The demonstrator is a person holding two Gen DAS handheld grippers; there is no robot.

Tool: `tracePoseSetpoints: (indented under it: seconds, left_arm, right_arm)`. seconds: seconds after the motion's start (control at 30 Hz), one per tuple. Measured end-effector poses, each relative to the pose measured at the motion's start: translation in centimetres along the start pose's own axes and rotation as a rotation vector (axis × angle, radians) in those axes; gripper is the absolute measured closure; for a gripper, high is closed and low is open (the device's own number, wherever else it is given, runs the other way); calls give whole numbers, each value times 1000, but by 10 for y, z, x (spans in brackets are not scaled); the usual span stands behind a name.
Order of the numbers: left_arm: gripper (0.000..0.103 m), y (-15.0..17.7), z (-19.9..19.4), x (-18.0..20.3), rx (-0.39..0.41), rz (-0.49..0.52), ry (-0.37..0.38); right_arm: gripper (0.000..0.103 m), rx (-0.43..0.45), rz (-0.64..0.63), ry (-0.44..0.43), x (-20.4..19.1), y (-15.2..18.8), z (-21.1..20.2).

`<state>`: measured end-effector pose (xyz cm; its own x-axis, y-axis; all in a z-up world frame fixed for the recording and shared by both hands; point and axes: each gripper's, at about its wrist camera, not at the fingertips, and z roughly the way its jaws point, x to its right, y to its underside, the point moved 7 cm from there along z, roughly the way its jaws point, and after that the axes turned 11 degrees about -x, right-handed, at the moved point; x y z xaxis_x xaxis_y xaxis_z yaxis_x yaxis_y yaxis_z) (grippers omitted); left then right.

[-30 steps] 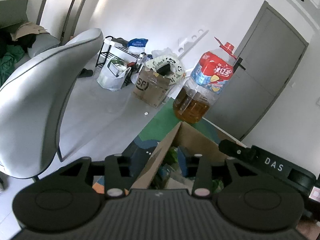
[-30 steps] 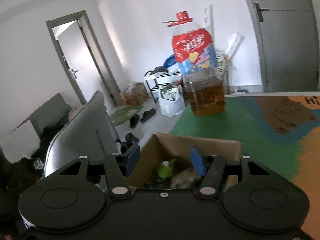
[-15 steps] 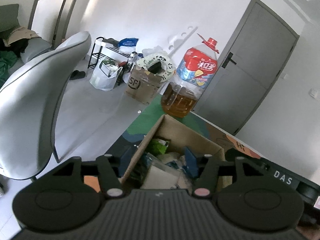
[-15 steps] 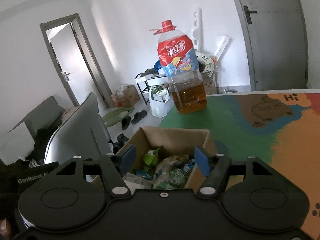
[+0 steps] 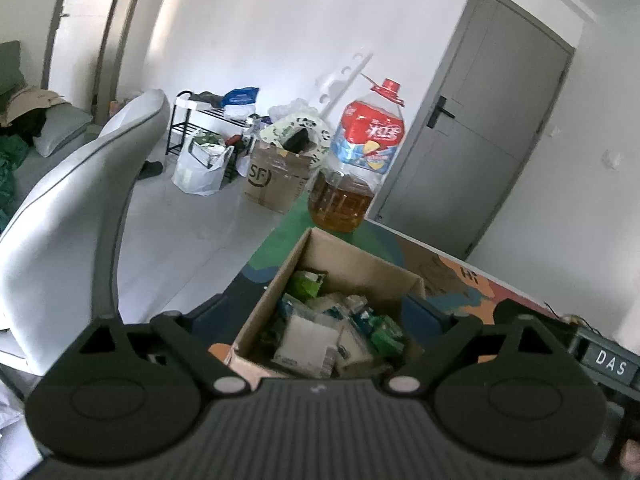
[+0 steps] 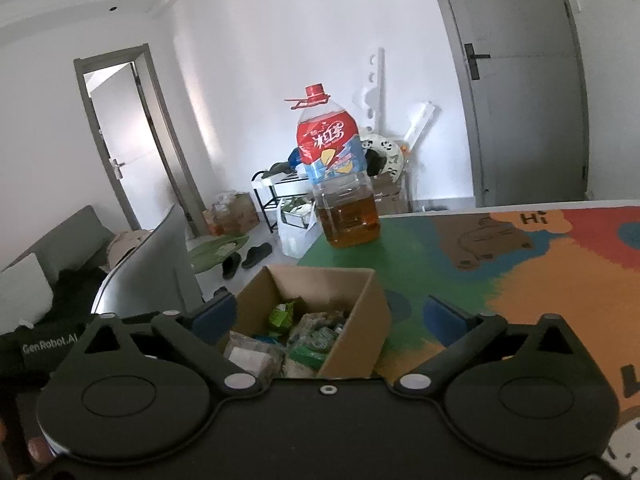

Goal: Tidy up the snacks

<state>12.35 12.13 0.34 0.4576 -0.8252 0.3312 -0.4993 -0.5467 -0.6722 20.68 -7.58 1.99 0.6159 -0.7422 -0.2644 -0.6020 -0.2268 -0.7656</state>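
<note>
An open cardboard box (image 5: 362,258) full of snack packets (image 5: 308,338) stands near the table's edge; it also shows in the right wrist view (image 6: 362,320), with packets (image 6: 316,340) inside. My left gripper (image 5: 316,316) is open and empty, its jaws spread wide on either side of the box. My right gripper (image 6: 328,314) is open and empty too, held just in front of the box with its jaws spread wider than the box.
A big bottle of amber oil (image 5: 352,176) (image 6: 340,184) stands on the table behind the box. The colourful table mat (image 6: 520,272) stretches to the right. A grey chair (image 5: 64,216) stands left of the table. Bags, a shoe rack and a carton (image 5: 276,180) sit on the floor.
Both grippers have pulled back and up from the box, so more of the box and its packets shows. Both sets of jaws have opened wider.
</note>
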Motion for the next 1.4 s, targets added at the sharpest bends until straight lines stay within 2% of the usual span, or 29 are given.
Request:
tracePoseSetpoints:
  seconds: [0.23, 0.63, 0.8, 1.07, 1.4]
  left_arm:
    - [4, 7, -14, 9, -24, 55, 3]
    - [1, 15, -42, 24, -6, 154, 15]
    - [0, 21, -43, 29, -21, 228, 27]
    - [0, 17, -52, 18, -13, 219, 16]
    - [0, 19, -58, 24, -31, 265, 52]
  right_arm:
    - [0, -6, 2, 32, 5, 4, -22]
    - [0, 21, -19, 79, 13, 12, -61]
    - [0, 25, -22, 109, 17, 15, -73]
    - [0, 35, -24, 140, 22, 21, -87]
    - [0, 18, -34, 107, 26, 39, -97]
